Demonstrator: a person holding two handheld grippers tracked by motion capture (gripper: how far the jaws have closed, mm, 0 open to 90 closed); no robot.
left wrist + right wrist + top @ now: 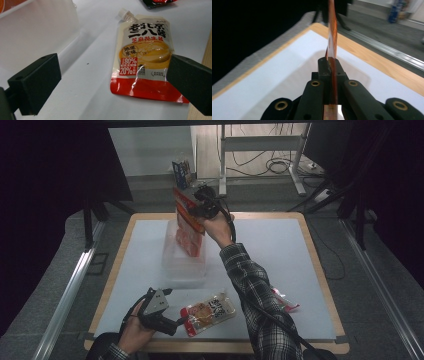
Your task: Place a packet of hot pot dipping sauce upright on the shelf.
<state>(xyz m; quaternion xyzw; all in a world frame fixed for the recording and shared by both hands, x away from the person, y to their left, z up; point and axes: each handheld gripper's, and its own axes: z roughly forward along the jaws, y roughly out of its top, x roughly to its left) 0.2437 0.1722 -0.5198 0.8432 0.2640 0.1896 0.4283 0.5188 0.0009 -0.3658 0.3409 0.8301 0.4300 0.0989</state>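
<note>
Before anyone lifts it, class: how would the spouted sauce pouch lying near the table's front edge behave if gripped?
The sauce pouch looks soft and creased, so it would probably sag. Its glossy film may slip between the left gripper's open jaws. Lying flat, it seems unlikely to roll.

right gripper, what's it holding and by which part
The right gripper pinches an orange-red packet by its upper edge, above the clear box.

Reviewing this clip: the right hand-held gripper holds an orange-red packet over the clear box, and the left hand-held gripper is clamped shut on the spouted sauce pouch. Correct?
Not quite. The left hand-held gripper is open: in the left gripper view its jaws stand wide apart, with the sauce pouch lying flat on the table, unclamped. The rest holds: the right hand-held gripper pinches the orange-red packet over the clear box.
</note>
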